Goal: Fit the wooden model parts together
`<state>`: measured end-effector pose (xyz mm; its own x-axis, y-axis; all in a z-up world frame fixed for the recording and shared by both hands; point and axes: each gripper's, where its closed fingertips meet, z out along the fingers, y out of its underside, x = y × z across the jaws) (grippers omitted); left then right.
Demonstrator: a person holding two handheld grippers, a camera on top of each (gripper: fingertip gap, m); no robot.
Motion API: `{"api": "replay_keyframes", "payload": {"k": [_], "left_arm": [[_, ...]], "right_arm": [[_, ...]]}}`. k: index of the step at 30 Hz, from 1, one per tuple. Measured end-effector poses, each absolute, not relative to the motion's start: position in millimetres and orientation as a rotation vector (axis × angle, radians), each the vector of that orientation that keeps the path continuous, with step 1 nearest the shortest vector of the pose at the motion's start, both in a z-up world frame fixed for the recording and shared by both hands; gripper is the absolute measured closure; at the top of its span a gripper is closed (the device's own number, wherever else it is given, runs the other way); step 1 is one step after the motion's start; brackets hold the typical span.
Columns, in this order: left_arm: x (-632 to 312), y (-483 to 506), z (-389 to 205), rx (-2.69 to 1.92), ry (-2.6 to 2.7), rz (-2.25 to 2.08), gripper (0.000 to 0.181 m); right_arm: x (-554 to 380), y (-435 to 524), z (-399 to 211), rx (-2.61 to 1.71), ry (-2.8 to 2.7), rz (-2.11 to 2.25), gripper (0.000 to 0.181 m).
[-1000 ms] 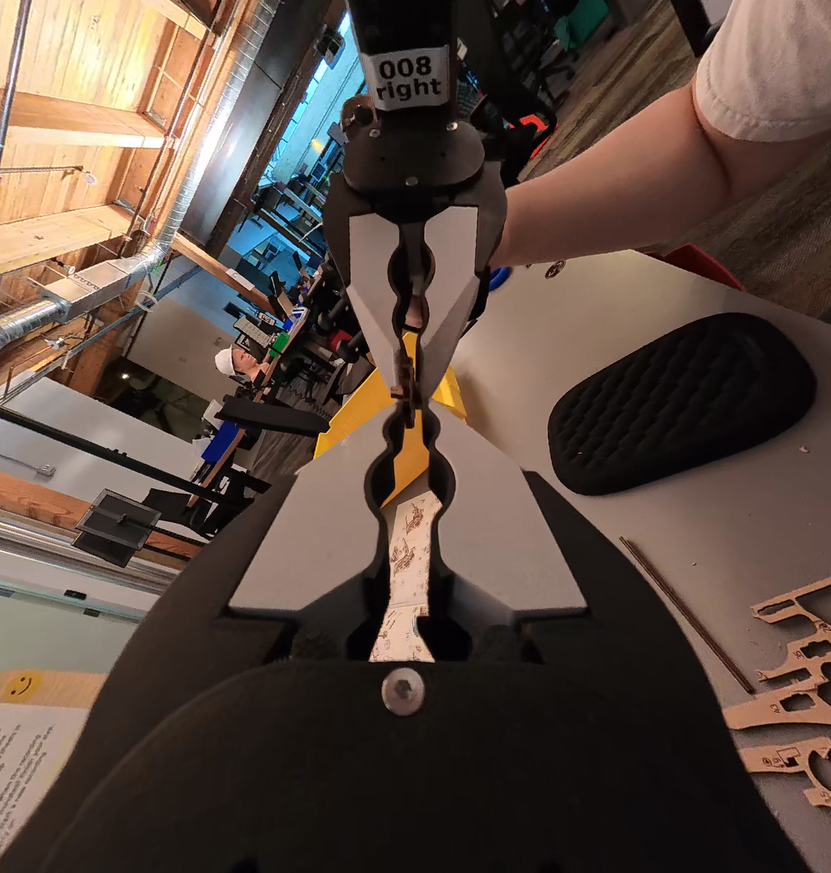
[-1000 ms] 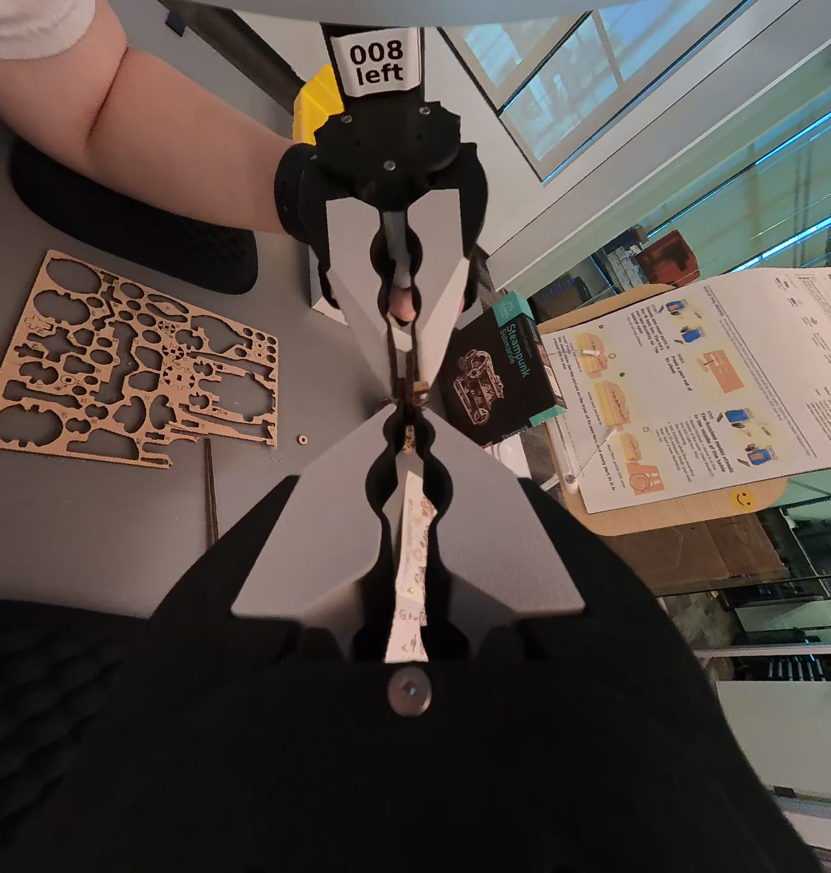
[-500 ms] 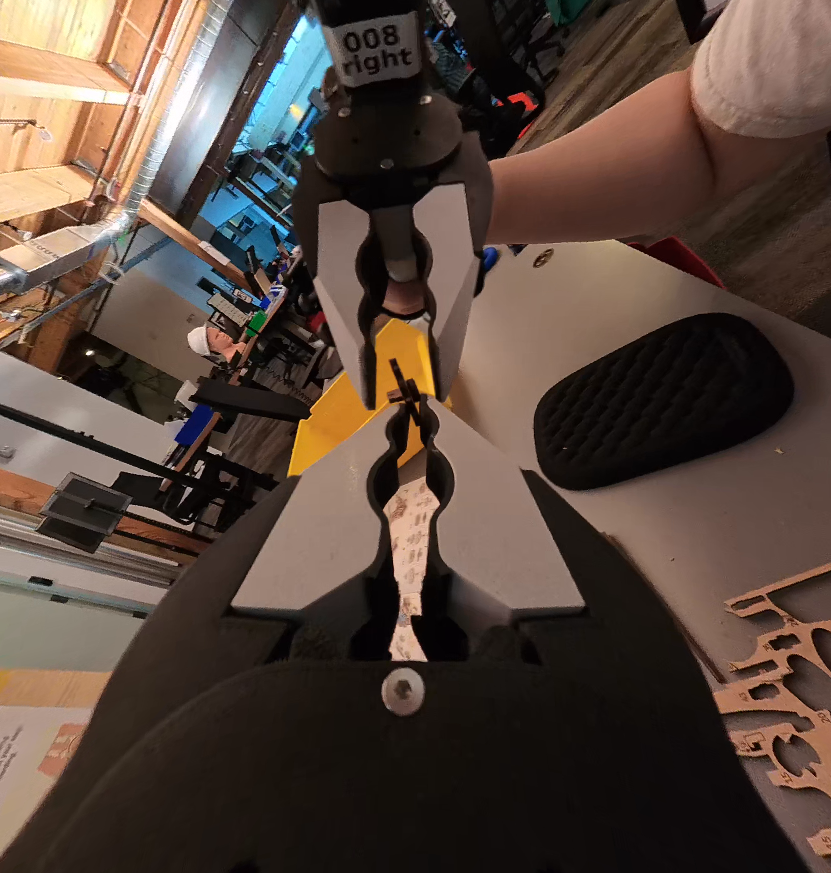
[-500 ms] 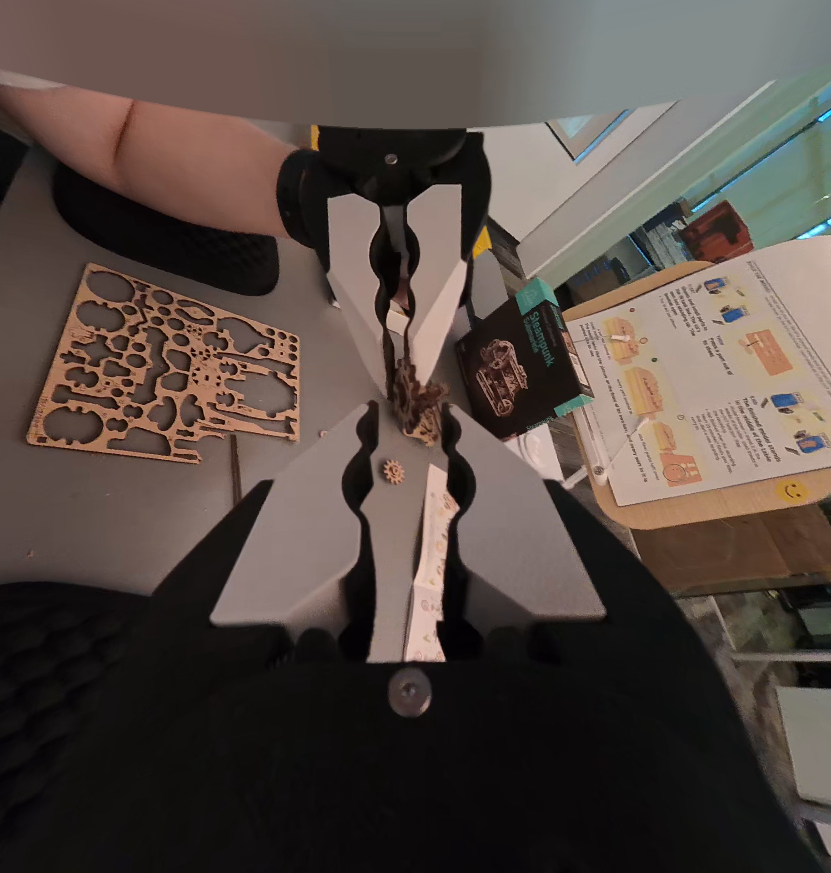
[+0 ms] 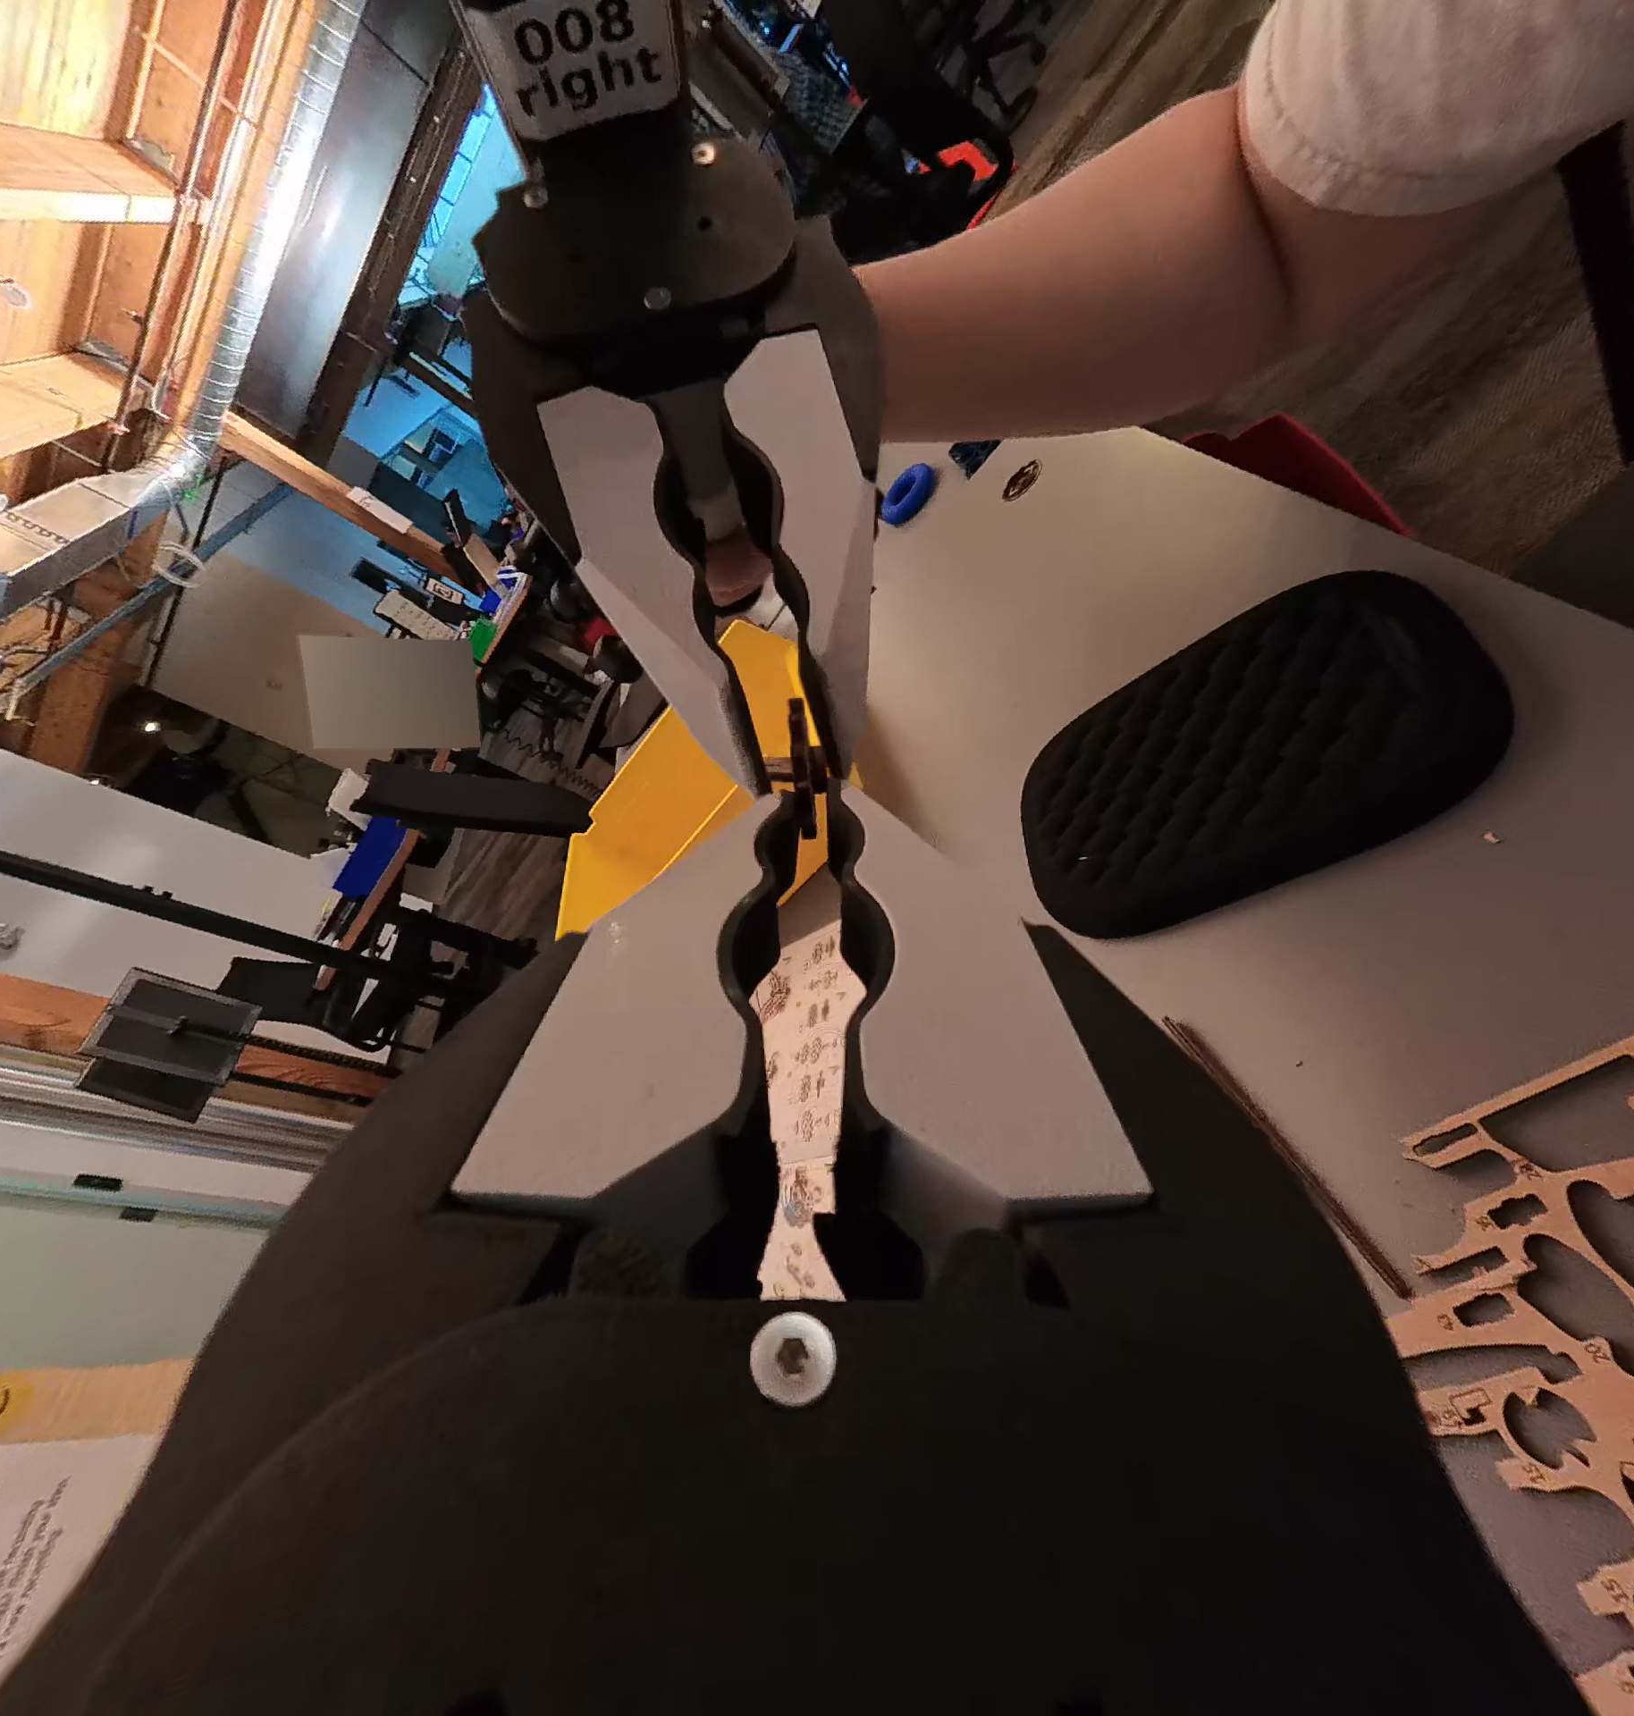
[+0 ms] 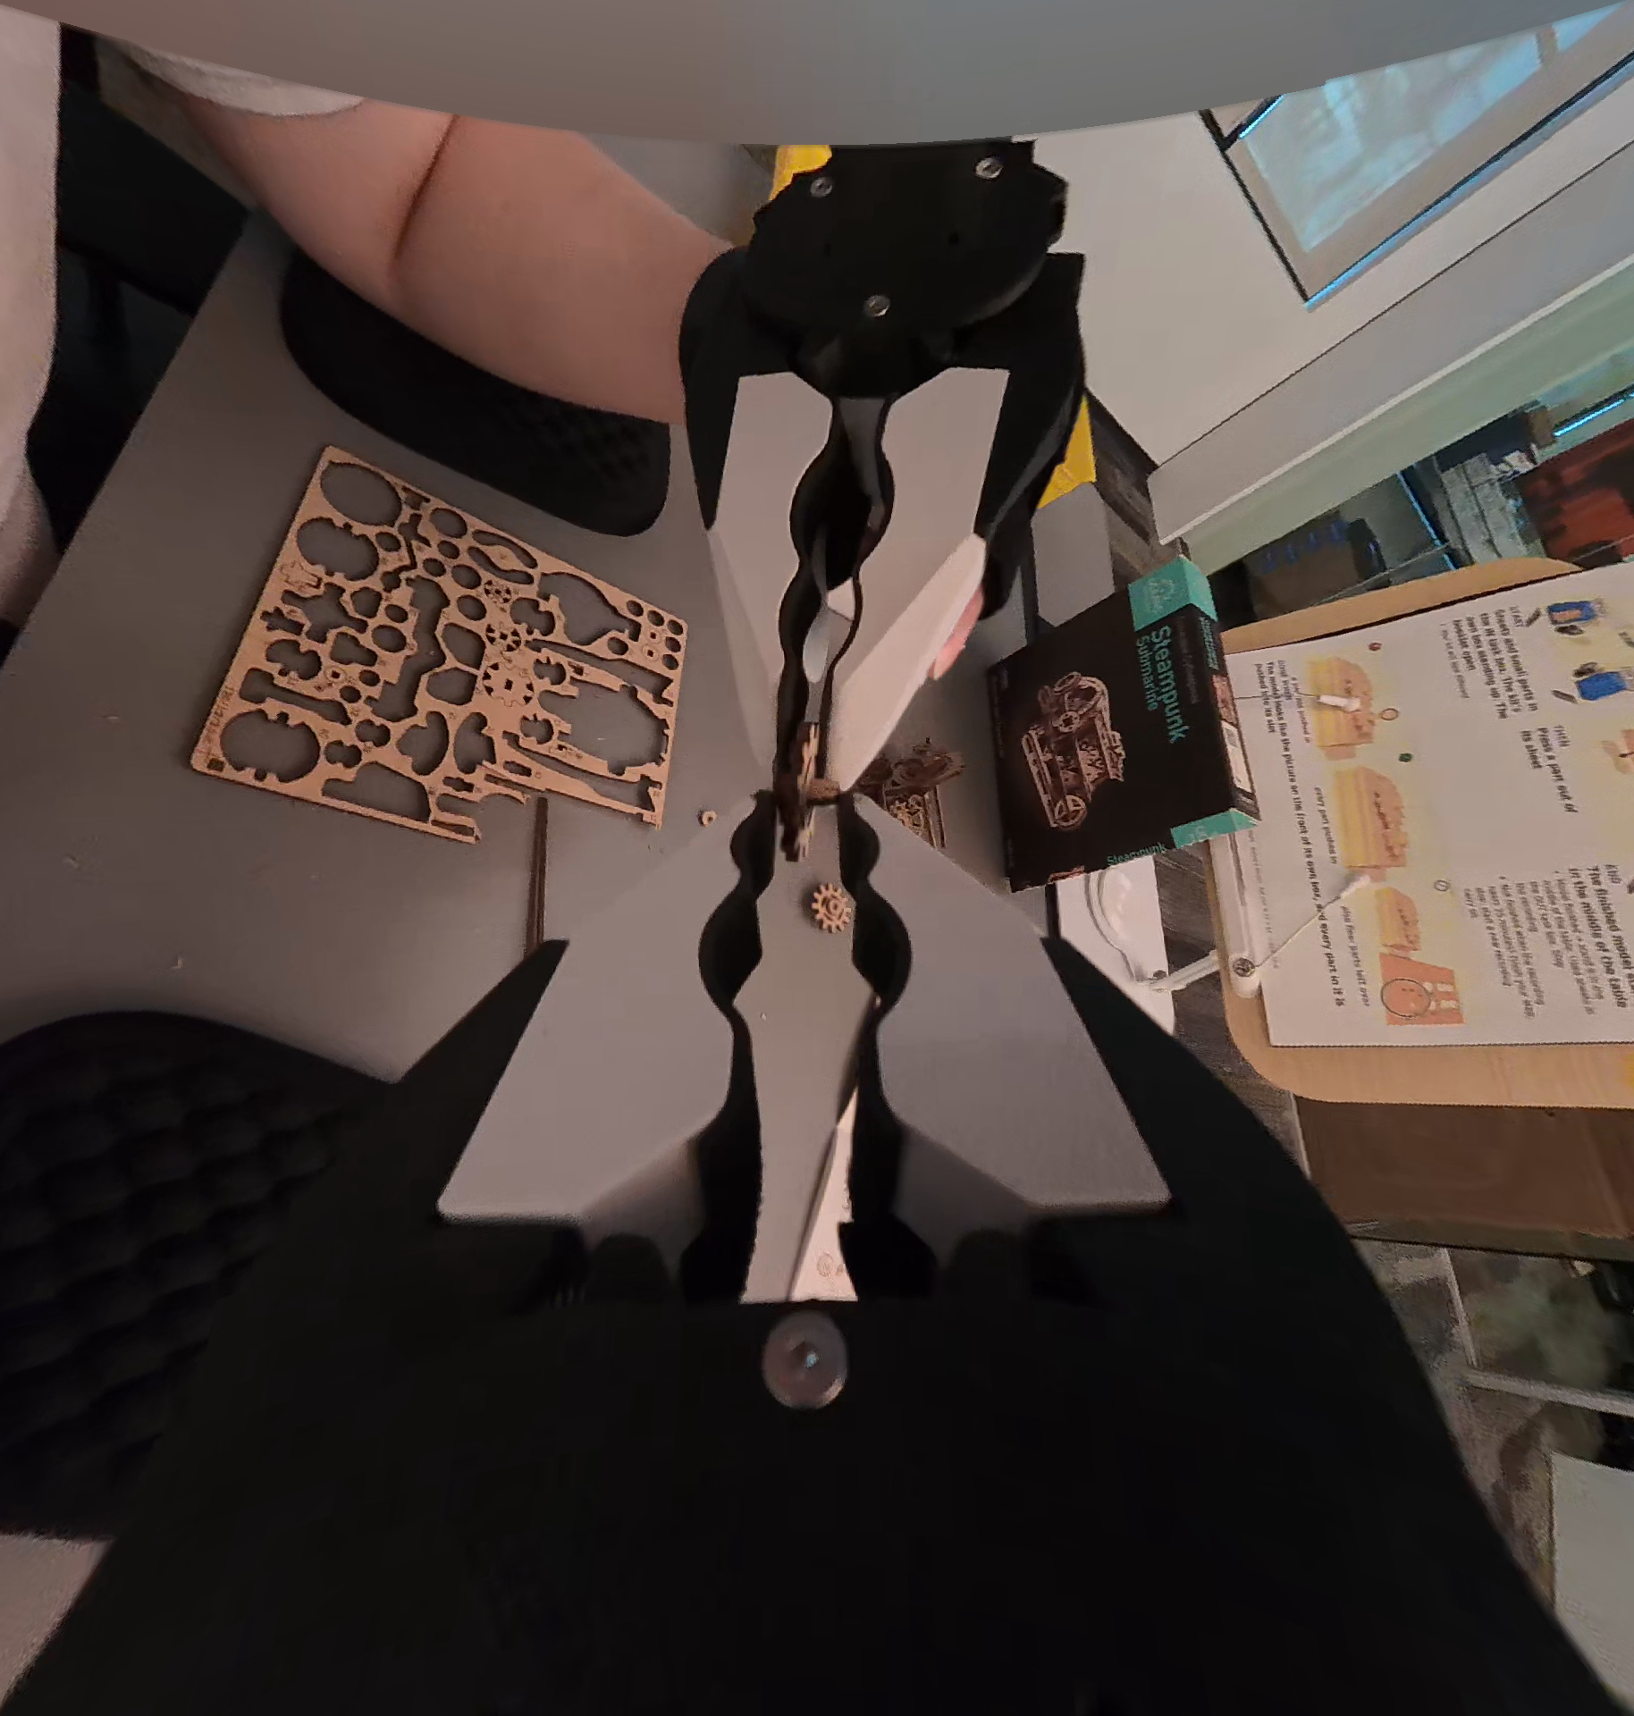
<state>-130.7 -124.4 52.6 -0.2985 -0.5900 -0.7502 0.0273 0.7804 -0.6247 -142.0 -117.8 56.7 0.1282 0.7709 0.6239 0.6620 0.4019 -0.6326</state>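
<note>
Presently: wooden gear part (image 6: 802,789) held in mid-air between two grippers.
Punched plywood sheet (image 6: 442,650) lies leftmost on the counter (image 6: 237,929). Left gripper (image 5: 799,817): fingers clamped on the part. Right gripper (image 6: 802,817): fingers parted, straddling it. Advised: align squarely, close gently, press straight. Loose small gear (image 6: 832,905) lies beneath.
</note>
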Motion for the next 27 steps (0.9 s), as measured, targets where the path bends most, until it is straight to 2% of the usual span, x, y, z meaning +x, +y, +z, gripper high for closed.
{"api": "replay_keyframes", "payload": {"k": [5, 27], "left_arm": [[-133, -121, 56, -0.451, 1.767, -0.649, 0.178], [-131, -119, 67, -0.493, 1.709, -0.642, 0.177]], "right_arm": [[-136, -114, 56, -1.321, -1.544, 0.074, 0.181], [-131, -106, 61, -1.367, -1.444, -0.005, 0.181]]}}
